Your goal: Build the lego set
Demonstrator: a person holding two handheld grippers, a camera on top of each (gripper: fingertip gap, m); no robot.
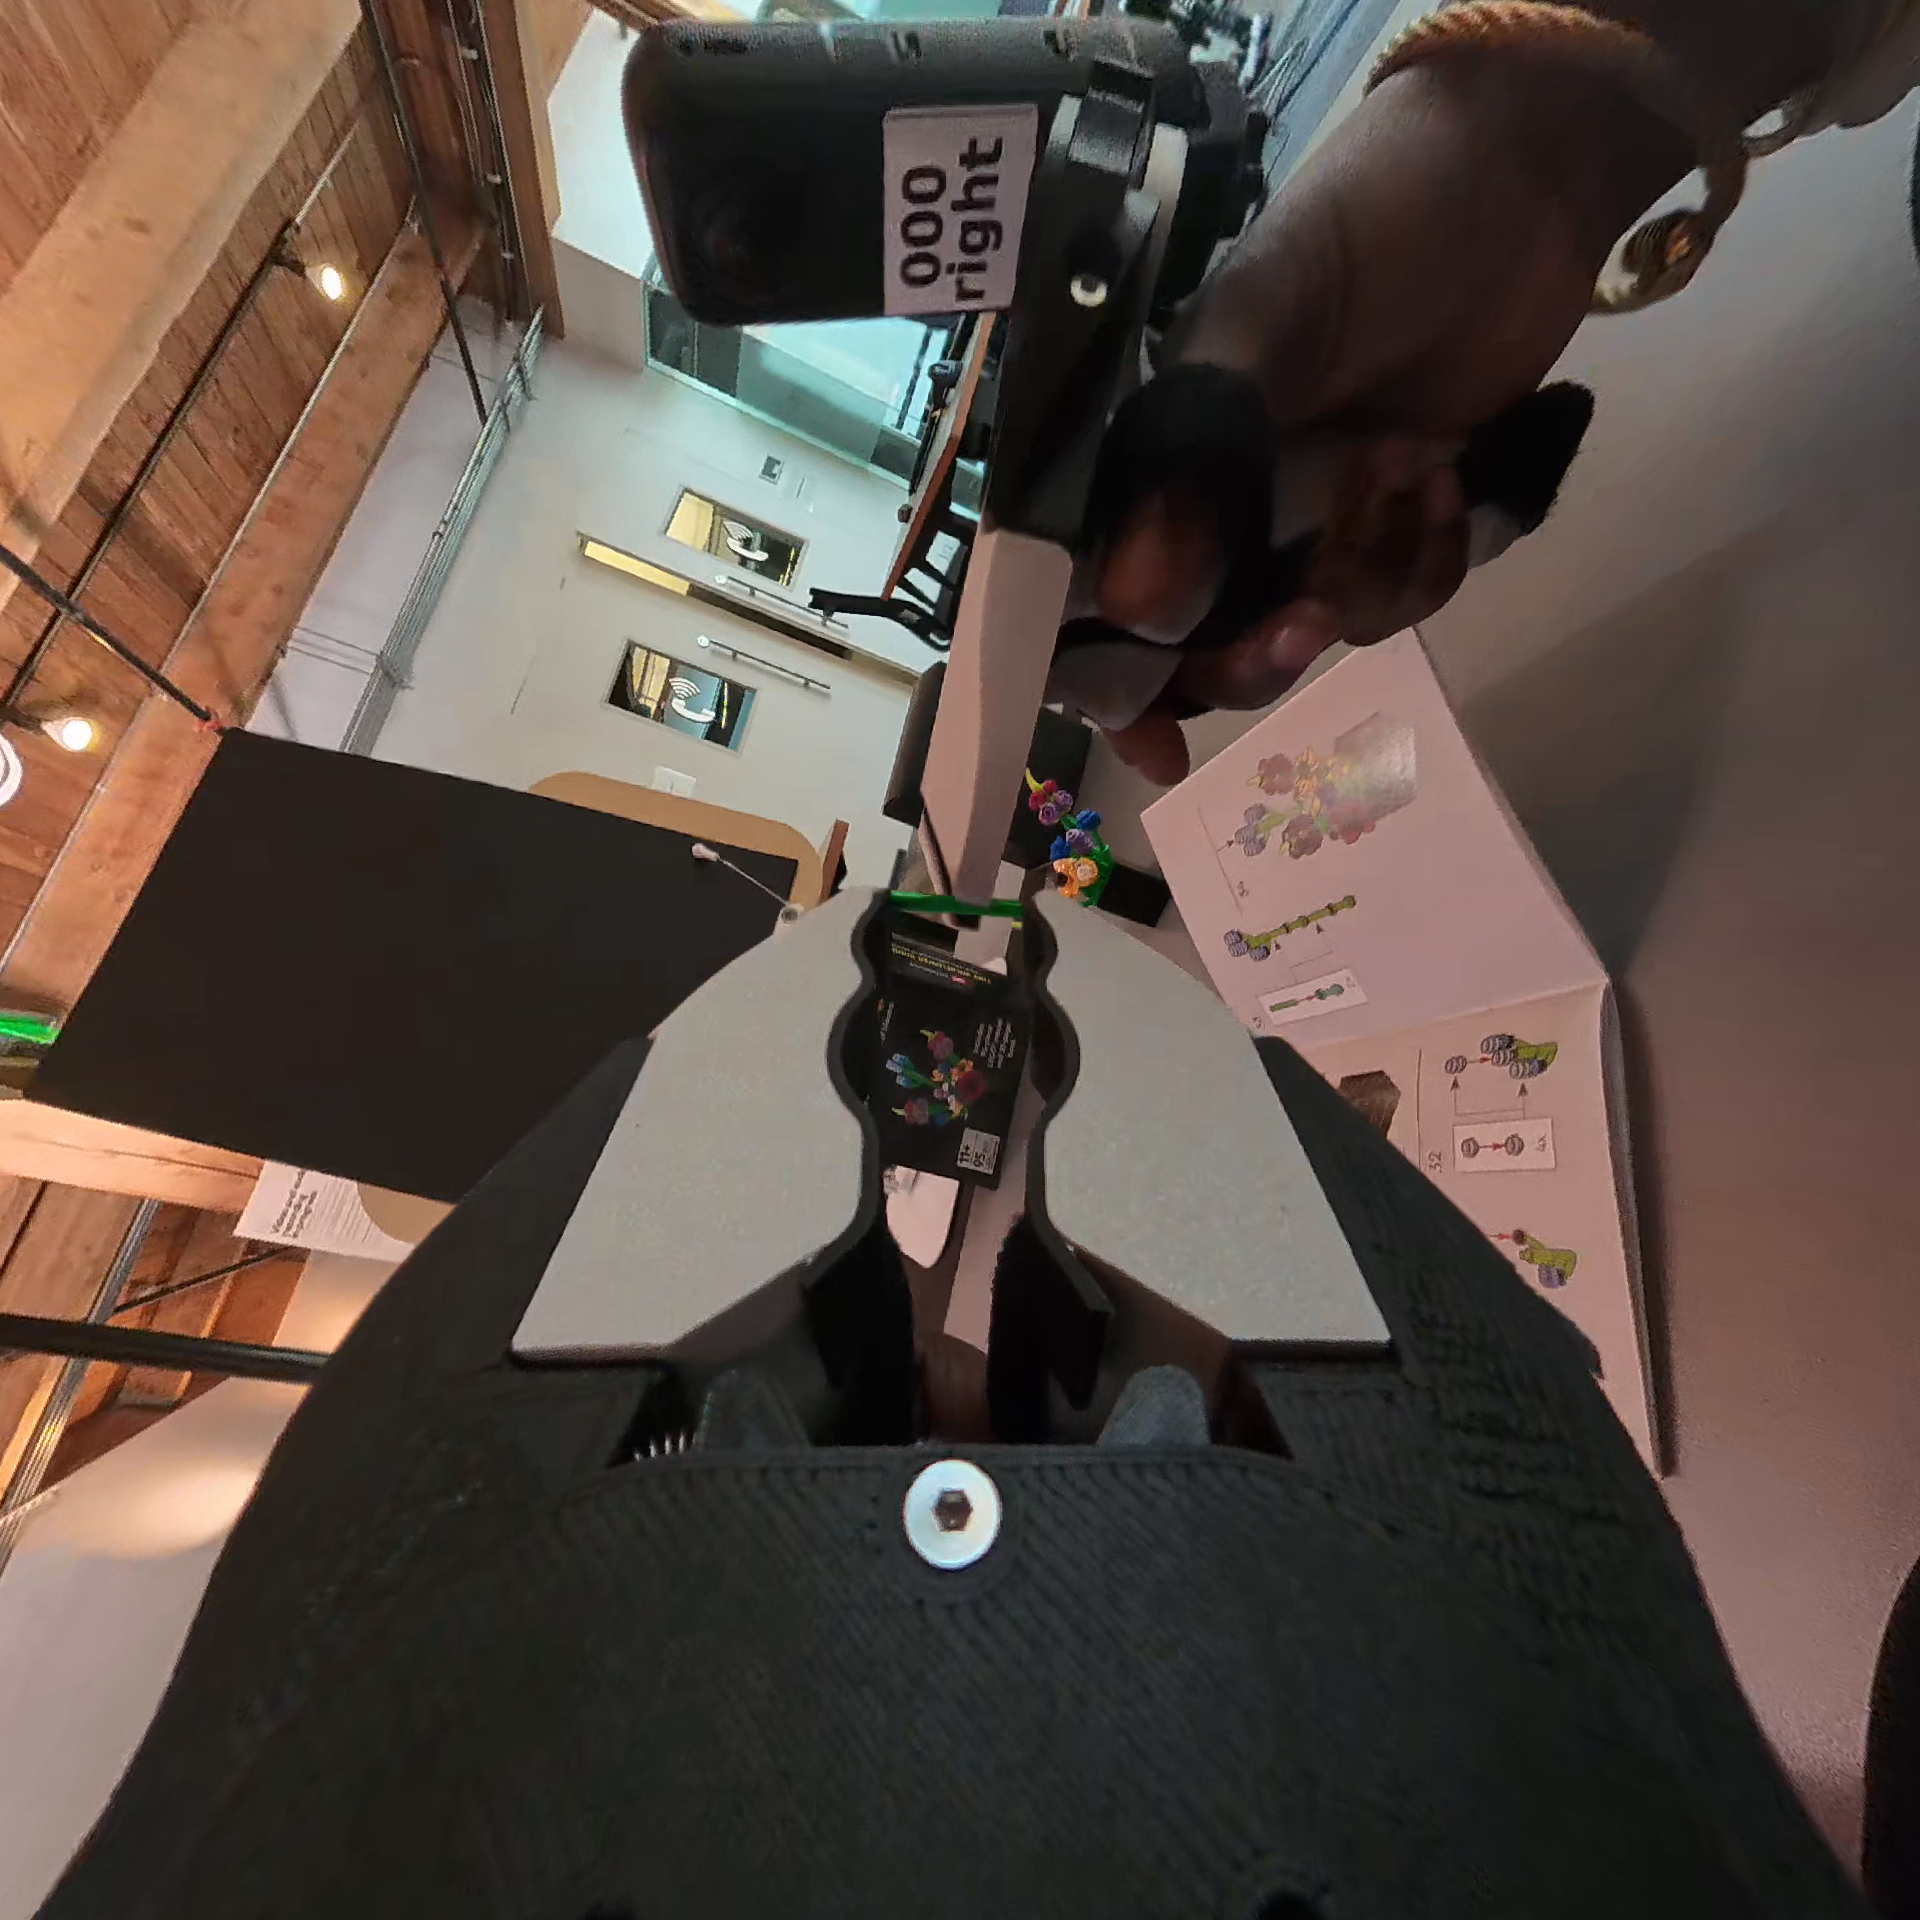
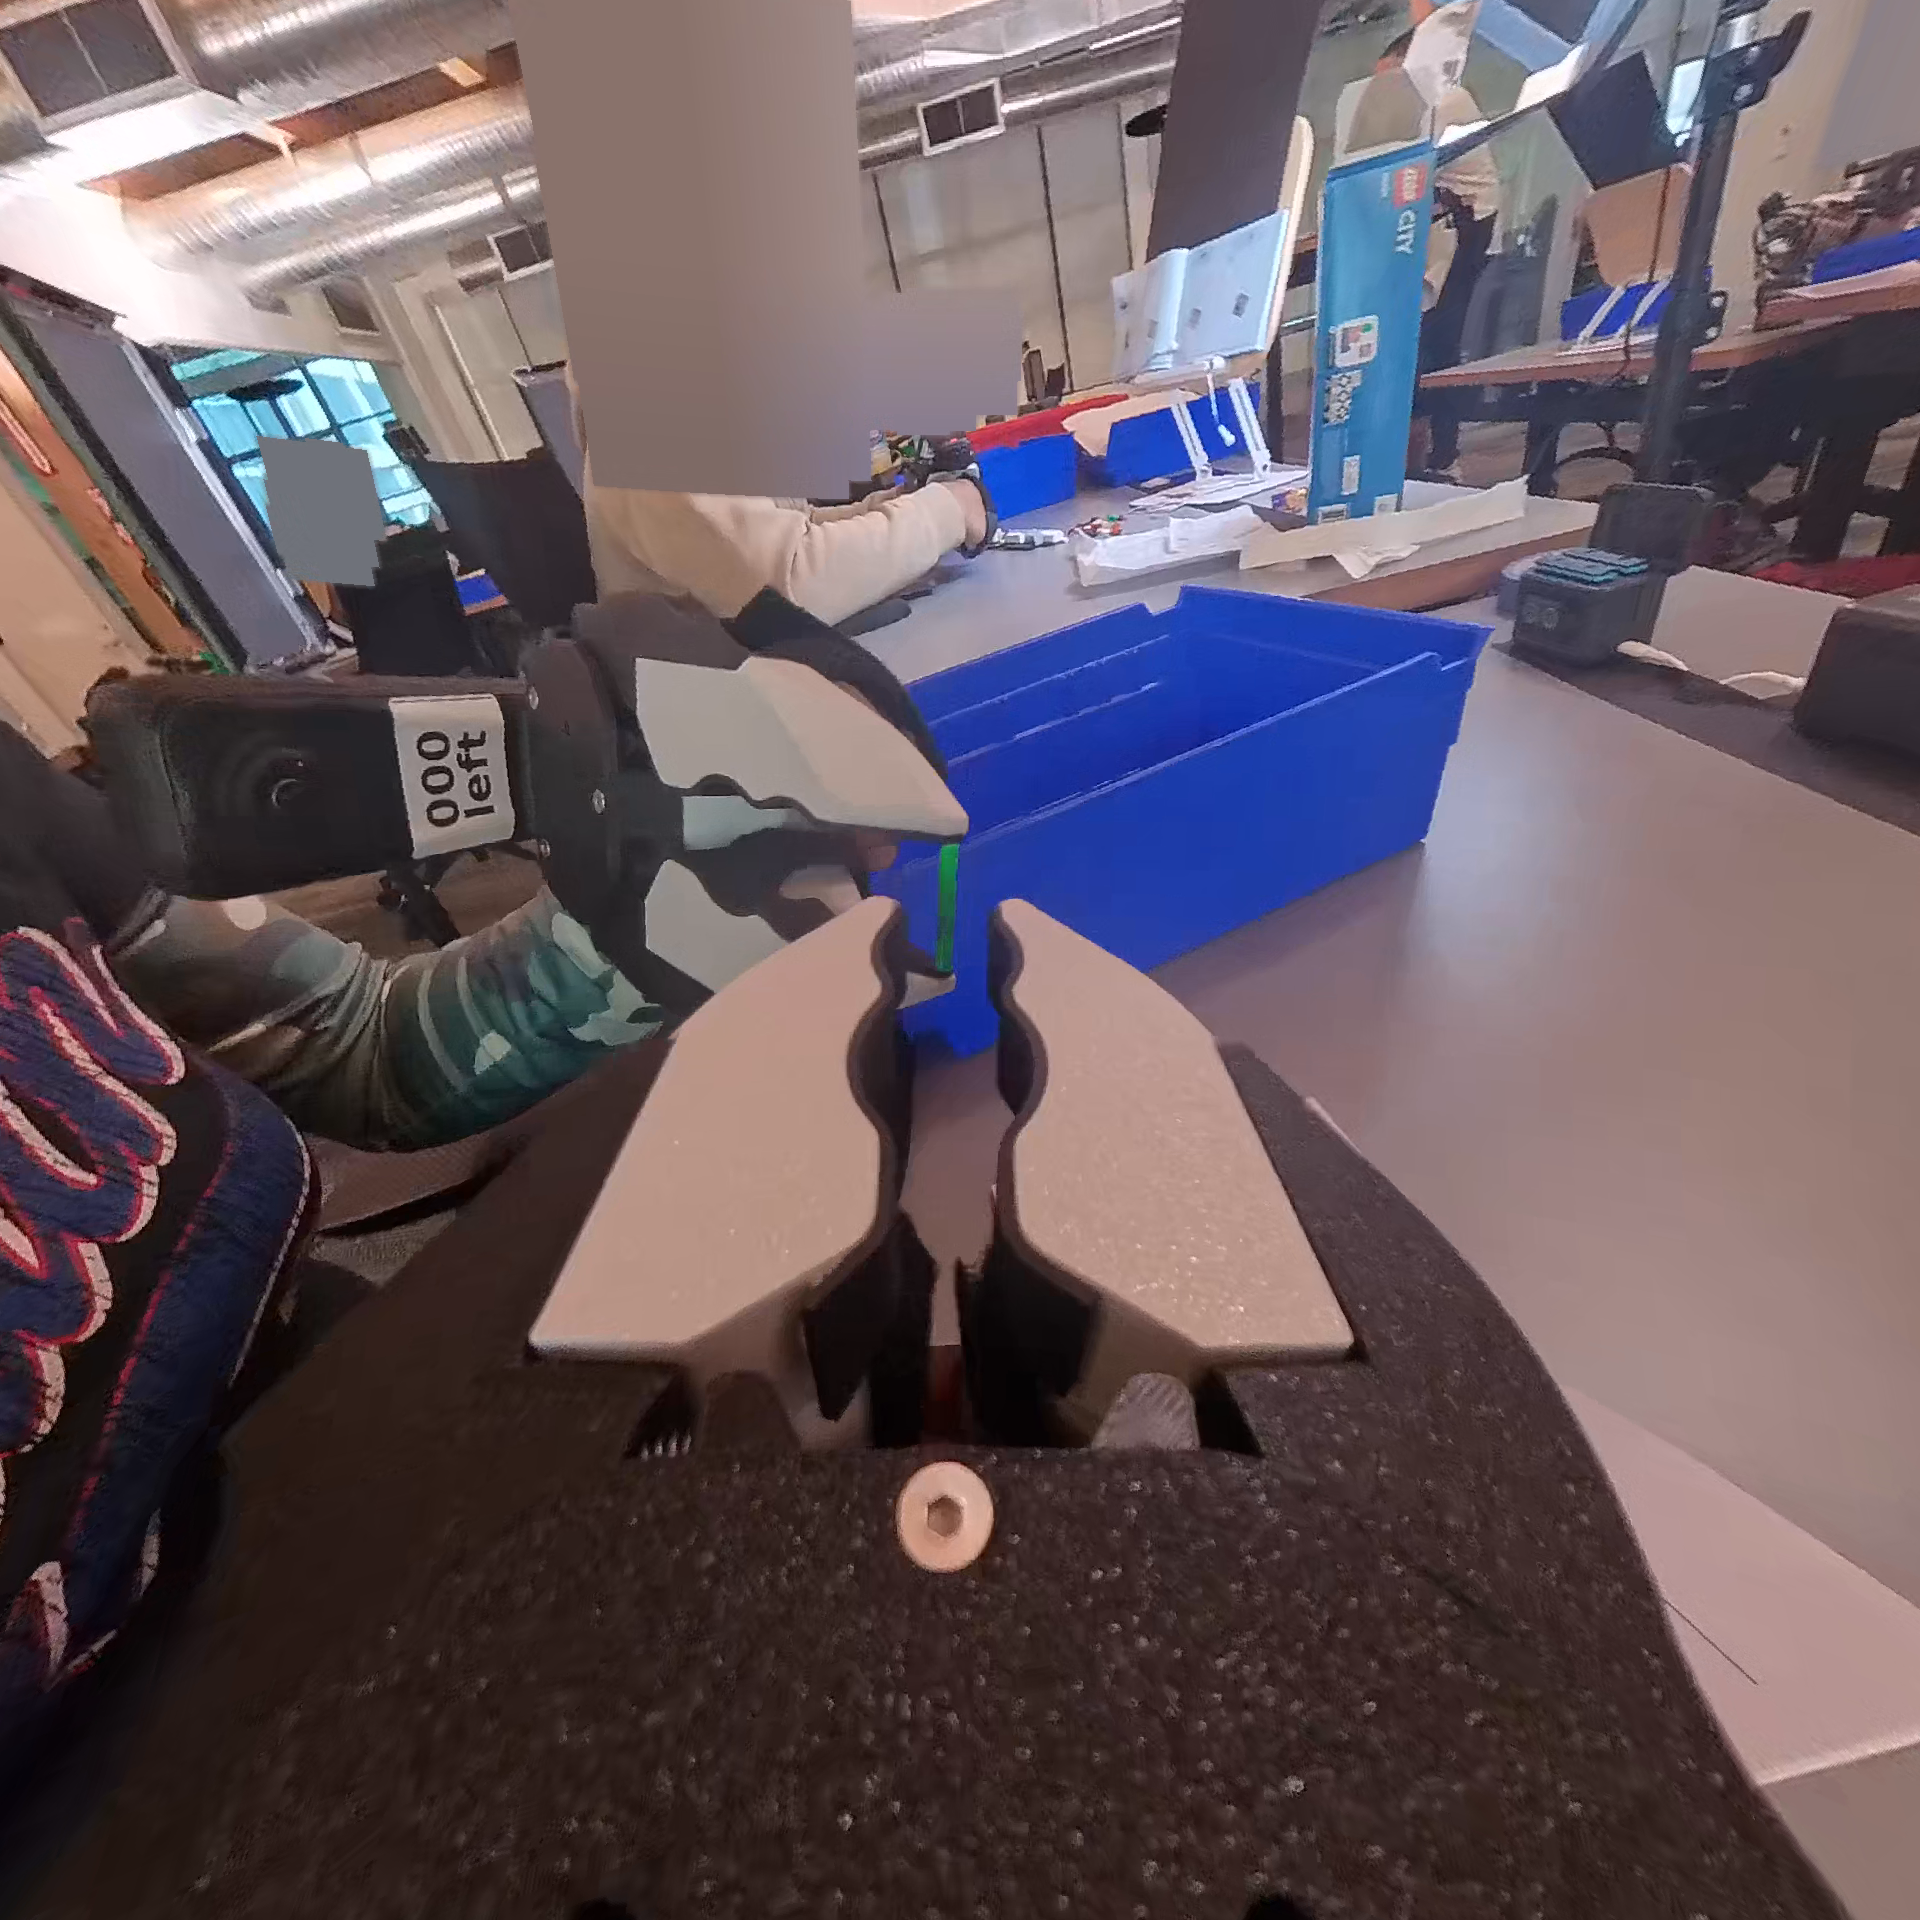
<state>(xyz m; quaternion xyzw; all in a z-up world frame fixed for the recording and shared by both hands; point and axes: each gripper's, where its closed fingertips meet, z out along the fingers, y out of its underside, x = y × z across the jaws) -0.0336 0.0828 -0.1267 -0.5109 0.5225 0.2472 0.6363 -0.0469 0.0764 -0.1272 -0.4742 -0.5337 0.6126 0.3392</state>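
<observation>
Black textured housing with one silver bolt fills the foreground of each wrist view, and two grey fingers reach forward from it; the left gripper is rolled hard over, so its own view shows the room tipped on its side, and in the right wrist view it comes in level from the left with its fingers stacked one above the other; the right gripper points forward over the grey table, its fingers side by side with a narrow gap between the tips, and I cannot tell whether they touch anything; one thin green lego rod stands upright, long axis vertical, its top under the left gripper's upper fingertip and its foot on the lower one, so the left gripper pinches it end to end; the rod sits just between the right gripper's tips; a hand grips the right gripper's handle from above in the left wrist view; one open instruction booklet lies on the table, one small lego flower bunch stands beyond it, one black lego box shows between the left fingers, and one blue bin sits behind the rod.
</observation>
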